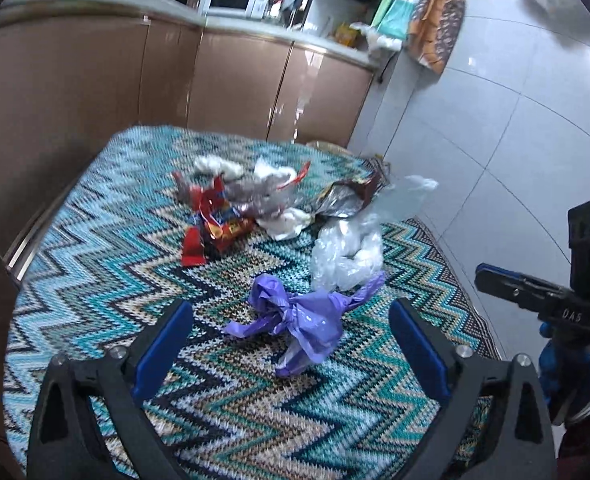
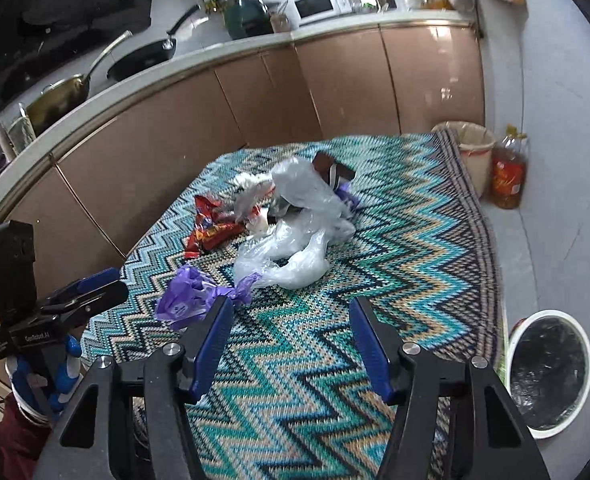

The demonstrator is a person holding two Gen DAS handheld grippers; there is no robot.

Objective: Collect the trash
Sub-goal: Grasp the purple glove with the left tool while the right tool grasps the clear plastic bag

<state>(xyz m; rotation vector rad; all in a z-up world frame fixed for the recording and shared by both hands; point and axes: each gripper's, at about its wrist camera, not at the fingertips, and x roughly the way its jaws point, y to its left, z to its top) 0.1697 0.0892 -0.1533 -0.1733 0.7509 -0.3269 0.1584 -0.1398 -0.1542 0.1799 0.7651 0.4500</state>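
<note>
Knitted zigzag cloth [image 1: 95,248] in teal, blue and tan covers the surface that carries the trash; whether a table lies beneath cannot be told. Left to right in the left wrist view, a red wrapper [image 1: 211,228] lies near the cloth's middle, with white tissue [image 1: 283,226] just beside it and a foil packet [image 1: 347,196] toward the far right corner. A clear bag [image 1: 347,254] sits nearer, and a crumpled purple bag [image 1: 299,316] lies closest.

The left gripper [image 1: 291,340] tilts down toward the cloth with its blue fingers [image 1: 163,344] spread wide on either side of the purple bag, not touching it. At the right edge of that view a blue-gloved hand [image 1: 567,376] grips the right gripper's handle.

In the right wrist view the right gripper [image 2: 291,340] also angles down over the cloth's near part, its fingers [image 2: 215,344] about half apart with only bare cloth between them; the purple bag lies just beyond the left finger. On the floor past the cloth's right edge stands a white bin [image 2: 551,368] with a black liner.
</note>
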